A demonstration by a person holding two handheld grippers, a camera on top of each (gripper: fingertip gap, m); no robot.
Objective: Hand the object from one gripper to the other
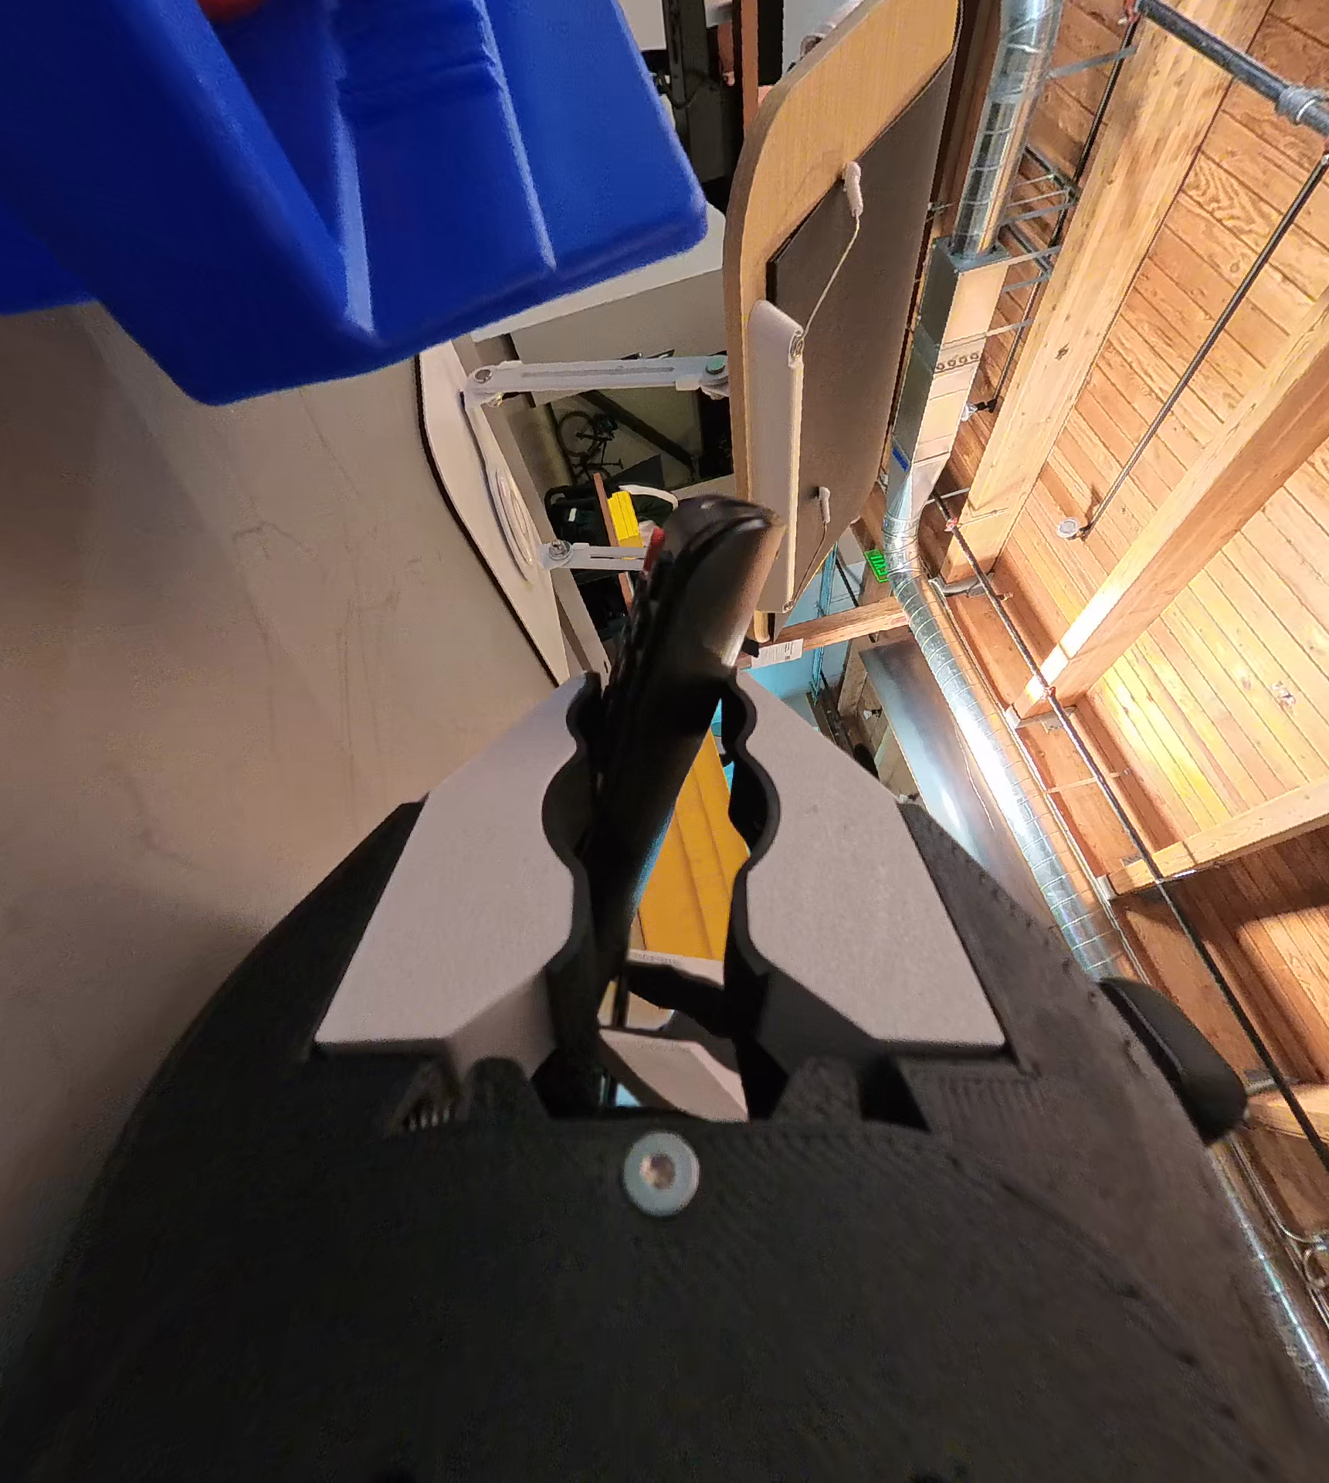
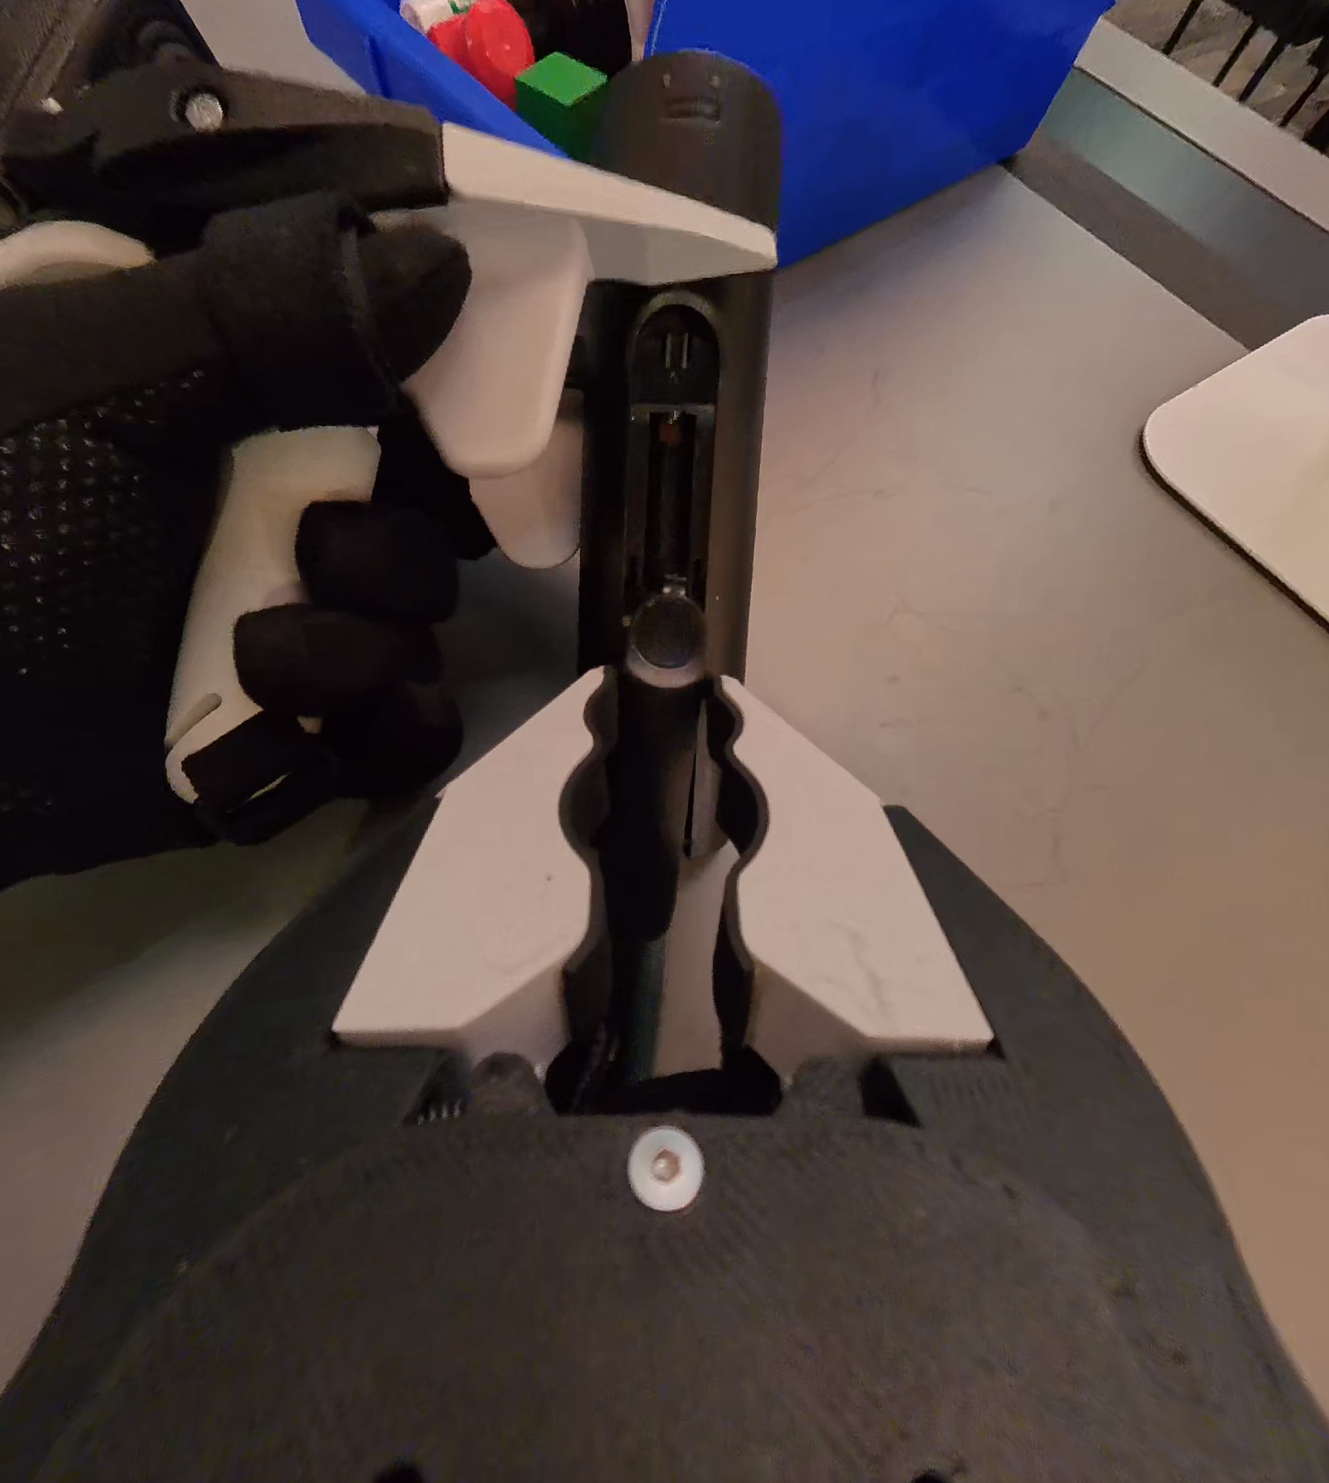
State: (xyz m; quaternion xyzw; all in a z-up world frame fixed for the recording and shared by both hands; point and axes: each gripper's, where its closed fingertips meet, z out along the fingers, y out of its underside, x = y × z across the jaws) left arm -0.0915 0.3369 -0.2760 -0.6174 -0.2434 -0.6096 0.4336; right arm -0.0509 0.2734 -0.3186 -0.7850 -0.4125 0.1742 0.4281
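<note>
**Remote mid-handover, both grippers on it**

Beige tabletop (image 2: 1006,497) under warm light, blue bin (image 2: 885,120) at the far edge with a green block (image 2: 561,92) and red bits inside; white flat stand base (image 2: 1271,449) off to the right. Left wrist view is tilted, shows wooden ceiling beams and a metal duct.

Black remote (image 2: 677,449), back side up, battery cover off with the compartment exposed, held above the tabletop just in front of the bin. Left hand-held gripper (image 1: 657,802), held by a black-gloved hand (image 2: 163,497), is clamped on the remote near its far end, fingers nearly closed around the thin body. Right hand-held gripper (image 2: 657,802) has the near end of the remote between its fingers; jaws are narrow and look to be touching it, though how firmly it grips I cannot tell.

Judgement: transfer point, both ends covered, release not yet done.

Risks:
- Left lets go before the right clamp is firm: remote drops to the tabletop or into the bin.
- Right grip is near the end only, so the long body may pivot and sag once the left frees.
- Open battery bay: a finger could catch the edge or slip on it.
- Pulling apart while both clamp twists the remote.
</note>
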